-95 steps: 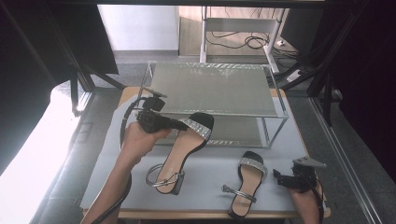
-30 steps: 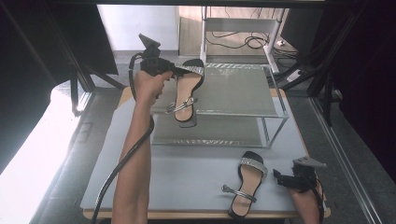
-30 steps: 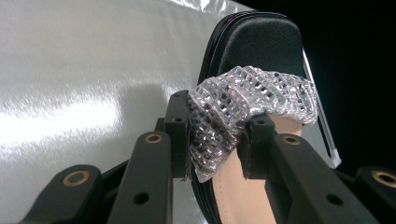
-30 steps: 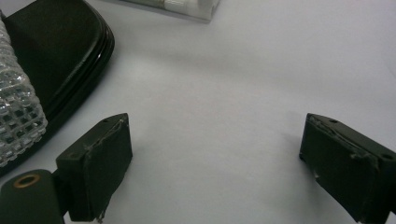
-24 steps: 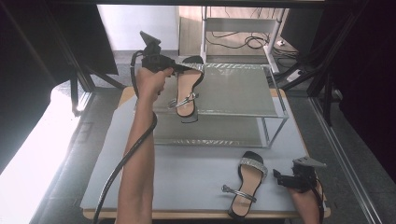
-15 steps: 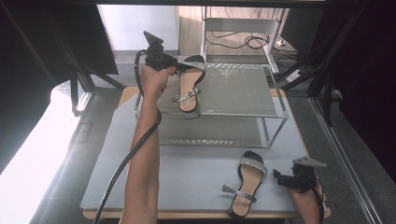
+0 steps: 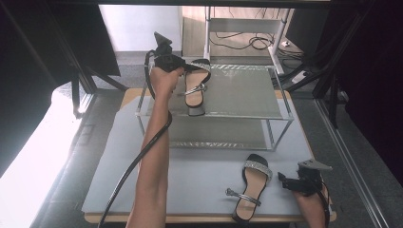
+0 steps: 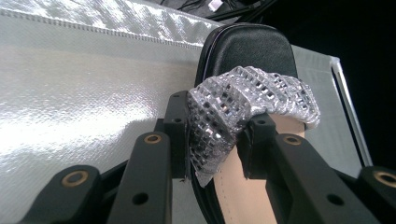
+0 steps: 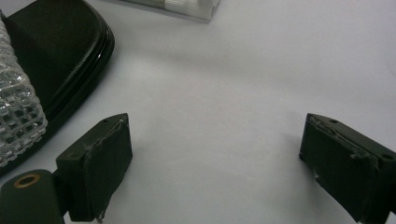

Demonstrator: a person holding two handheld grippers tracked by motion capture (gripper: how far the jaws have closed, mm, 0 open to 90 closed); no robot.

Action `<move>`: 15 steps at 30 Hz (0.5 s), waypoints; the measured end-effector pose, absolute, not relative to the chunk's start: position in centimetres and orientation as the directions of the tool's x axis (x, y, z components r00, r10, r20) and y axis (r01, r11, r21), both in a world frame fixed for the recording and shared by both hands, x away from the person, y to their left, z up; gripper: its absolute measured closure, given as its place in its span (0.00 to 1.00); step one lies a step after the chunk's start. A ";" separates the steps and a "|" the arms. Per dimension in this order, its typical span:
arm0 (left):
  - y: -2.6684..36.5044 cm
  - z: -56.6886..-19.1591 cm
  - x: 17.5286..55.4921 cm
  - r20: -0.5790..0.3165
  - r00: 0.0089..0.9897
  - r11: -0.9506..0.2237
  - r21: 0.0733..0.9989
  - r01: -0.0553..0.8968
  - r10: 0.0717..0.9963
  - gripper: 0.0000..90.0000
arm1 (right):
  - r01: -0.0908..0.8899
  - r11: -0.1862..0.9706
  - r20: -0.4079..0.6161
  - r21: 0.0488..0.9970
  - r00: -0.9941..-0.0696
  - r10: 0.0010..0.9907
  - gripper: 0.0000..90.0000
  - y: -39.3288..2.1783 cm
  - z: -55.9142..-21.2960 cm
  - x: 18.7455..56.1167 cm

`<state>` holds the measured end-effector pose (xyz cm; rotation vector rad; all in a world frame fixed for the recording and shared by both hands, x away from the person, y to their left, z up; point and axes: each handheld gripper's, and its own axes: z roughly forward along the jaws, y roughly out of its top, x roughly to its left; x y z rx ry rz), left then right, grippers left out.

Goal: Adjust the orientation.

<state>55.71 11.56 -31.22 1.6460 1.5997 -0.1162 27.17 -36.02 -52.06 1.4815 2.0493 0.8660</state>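
Observation:
A black high-heeled sandal (image 7: 194,92) with a rhinestone strap lies along the top shelf (image 7: 242,90) of a wire rack, toe toward the back. My left gripper (image 7: 179,65) is shut on that strap. In the left gripper view both pads of the left gripper (image 8: 215,135) pinch the glittering strap (image 8: 266,93), with the black toe (image 8: 247,46) just beyond. I cannot tell if the sole touches the silver shelf (image 8: 84,93). The matching sandal (image 7: 251,192) lies on the grey mat. My right gripper (image 7: 288,181) rests beside it, open; in the right gripper view its jaws (image 9: 215,163) hold nothing.
The rack has a lower shelf (image 7: 218,133) under the top one, and its foot (image 9: 187,7) stands just ahead of the right gripper. The second sandal's toe (image 9: 51,51) lies left of the right jaws. Cables (image 7: 247,42) lie on the floor behind.
My left gripper carried the sandal from the mat up to the top shelf. Over the last second it shifted slightly right and down. The right gripper and second sandal stayed put.

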 end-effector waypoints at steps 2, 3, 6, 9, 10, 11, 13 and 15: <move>11.3 -31.5 55.8 -0.560 0.190 0.128 0.480 0.868 0.807 0.76 | 0.658 0.220 -0.007 0.721 -0.311 0.950 0.10 -36.0 -52.1 27.2; 11.1 -31.6 55.8 -0.549 0.187 0.125 0.481 0.867 0.815 0.76 | 0.658 0.220 -0.007 0.720 -0.311 0.950 0.10 -36.0 -52.1 27.2; 10.9 -32.1 55.9 -0.521 0.182 0.110 0.481 0.870 0.834 0.76 | 0.658 0.220 -0.006 0.720 -0.311 0.951 0.10 -36.0 -52.1 27.2; 10.8 -32.7 56.0 -0.510 0.168 0.118 0.482 0.868 0.844 0.75 | 0.656 0.222 -0.009 0.721 -0.312 0.950 0.10 -36.0 -52.1 27.2; 10.7 -32.8 56.0 -0.506 0.165 0.119 0.482 0.868 0.847 0.75 | 0.657 0.221 -0.008 0.721 -0.312 0.950 0.10 -36.0 -52.1 27.2; 10.7 -32.9 56.1 -0.502 0.165 0.117 0.483 0.868 0.849 0.75 | 0.657 0.221 -0.008 0.721 -0.312 0.950 0.10 -36.0 -52.1 27.2; 10.8 -33.1 56.1 -0.511 0.168 0.124 0.488 0.864 0.843 0.75 | 0.656 0.222 -0.008 0.721 -0.312 0.950 0.10 -36.0 -52.1 27.2; 10.9 -33.2 56.1 -0.515 0.171 0.126 0.491 0.862 0.840 0.74 | 0.656 0.222 -0.008 0.721 -0.312 0.950 0.10 -36.0 -52.1 27.2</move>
